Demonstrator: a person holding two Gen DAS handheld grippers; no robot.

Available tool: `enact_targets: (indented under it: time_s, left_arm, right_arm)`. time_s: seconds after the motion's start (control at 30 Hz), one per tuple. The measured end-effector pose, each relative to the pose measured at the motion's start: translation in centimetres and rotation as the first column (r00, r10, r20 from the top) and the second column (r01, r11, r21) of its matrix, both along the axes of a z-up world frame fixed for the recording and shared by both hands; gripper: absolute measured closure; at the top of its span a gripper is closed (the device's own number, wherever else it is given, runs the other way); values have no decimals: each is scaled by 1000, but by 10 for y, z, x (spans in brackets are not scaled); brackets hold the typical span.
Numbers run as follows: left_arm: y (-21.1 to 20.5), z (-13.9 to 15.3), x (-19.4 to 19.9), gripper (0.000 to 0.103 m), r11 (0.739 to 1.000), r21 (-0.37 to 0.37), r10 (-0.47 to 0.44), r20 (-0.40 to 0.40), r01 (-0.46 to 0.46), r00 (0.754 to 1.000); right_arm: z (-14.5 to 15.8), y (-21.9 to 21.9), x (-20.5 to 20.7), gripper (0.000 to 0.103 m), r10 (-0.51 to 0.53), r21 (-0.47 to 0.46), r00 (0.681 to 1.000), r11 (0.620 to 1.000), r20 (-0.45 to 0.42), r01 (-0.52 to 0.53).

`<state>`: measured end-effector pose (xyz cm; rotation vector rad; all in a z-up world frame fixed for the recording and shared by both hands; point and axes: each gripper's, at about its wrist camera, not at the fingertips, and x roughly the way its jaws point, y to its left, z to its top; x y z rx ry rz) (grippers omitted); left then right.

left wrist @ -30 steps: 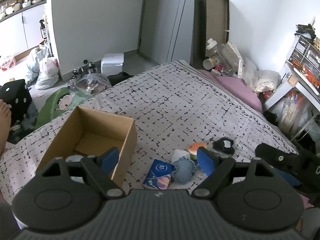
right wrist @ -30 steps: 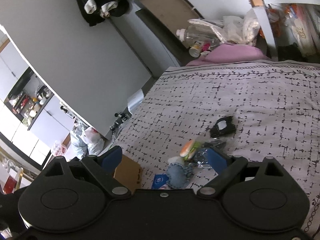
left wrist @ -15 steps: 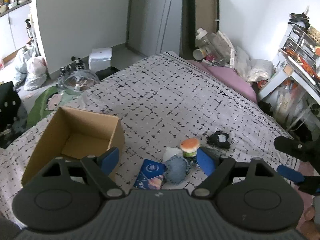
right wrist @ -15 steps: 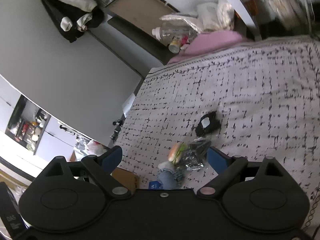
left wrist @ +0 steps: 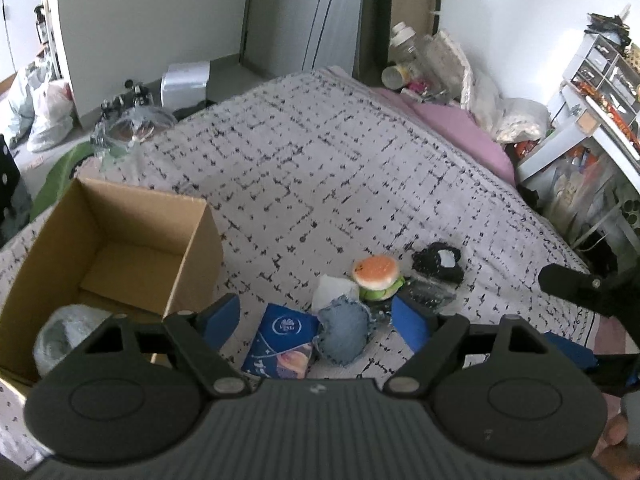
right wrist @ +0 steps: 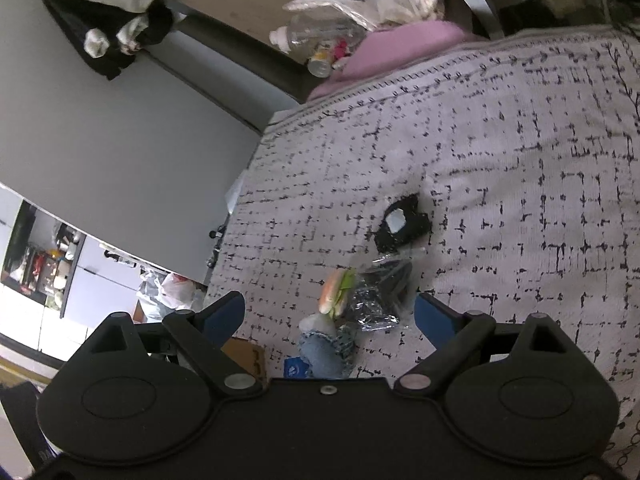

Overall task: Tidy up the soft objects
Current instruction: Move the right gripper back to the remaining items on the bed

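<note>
A small pile lies on the patterned bedspread: a blue tissue pack, a denim pouch, a burger plush, a white wad, a clear bag with something dark in it and a black fuzzy item. My left gripper hovers over the pack and pouch, its jaws closing a little with no pad touching anything. An open cardboard box at the left holds a grey bundle. My right gripper stands open above the burger plush and the clear bag.
The bed's far side carries a pink pillow, bottles and bags. A white shelf unit stands to the right of the bed. Bags and clutter lie on the floor beyond the left edge. The right gripper shows at the left wrist view's right edge.
Both grippers have come down toward the pile, which looks larger and nearer now. The right wrist view has rolled, so the bed tilts more. Nothing was picked up.
</note>
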<state>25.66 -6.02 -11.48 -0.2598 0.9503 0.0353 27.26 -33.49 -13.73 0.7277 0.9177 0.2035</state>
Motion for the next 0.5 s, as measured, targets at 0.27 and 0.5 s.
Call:
enact_targets:
  time_s: [0.27,0.5]
  left_arm:
    - [0,-32,4,23,1000,-25,3,-59,-5,998]
    - [-11,-56,11,23,998,34,-47,-108,51,993]
  right_arm:
    - [-22,6,16,15,-22,-5,997,1000,-78,21]
    - [-30,16,24,15,-10,-27,995,1000,-104,7]
